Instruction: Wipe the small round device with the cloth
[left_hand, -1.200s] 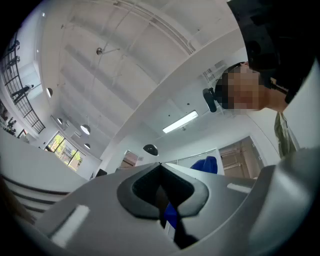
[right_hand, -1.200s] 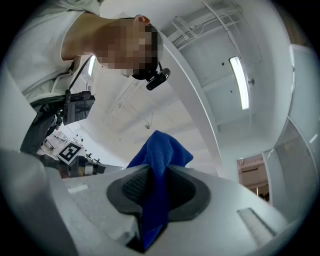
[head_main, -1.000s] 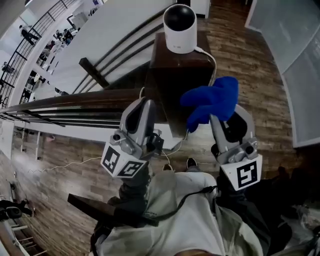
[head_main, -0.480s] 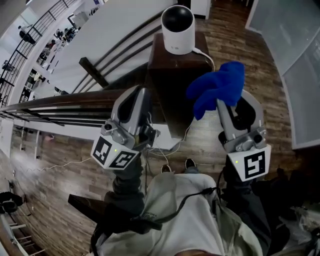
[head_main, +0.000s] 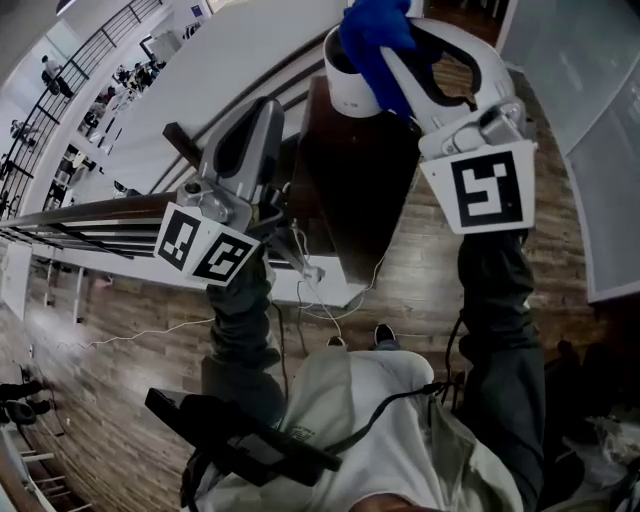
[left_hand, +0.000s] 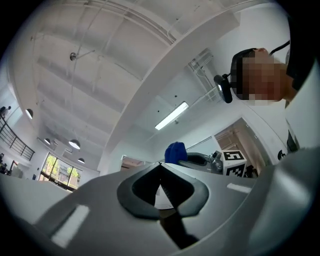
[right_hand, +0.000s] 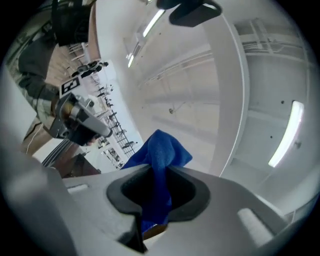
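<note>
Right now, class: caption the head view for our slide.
Right gripper holds blue cloth by white round device on dark post.

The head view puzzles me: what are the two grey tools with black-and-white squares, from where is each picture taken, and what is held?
These are not robot arms. A person holds a two-jaw gripper in each hand, and the marked cubes are parts of the grippers. The head view comes from a camera on the person's head, looking down. The other two views come from a camera on each gripper, looking along its jaws. The right gripper is shut on a soft blue cloth, held at the small round white device with a dark top. The device stands on a dark wooden post. Whether cloth and device touch, I cannot tell. The left gripper is shut and empty, left of the post.
</note>
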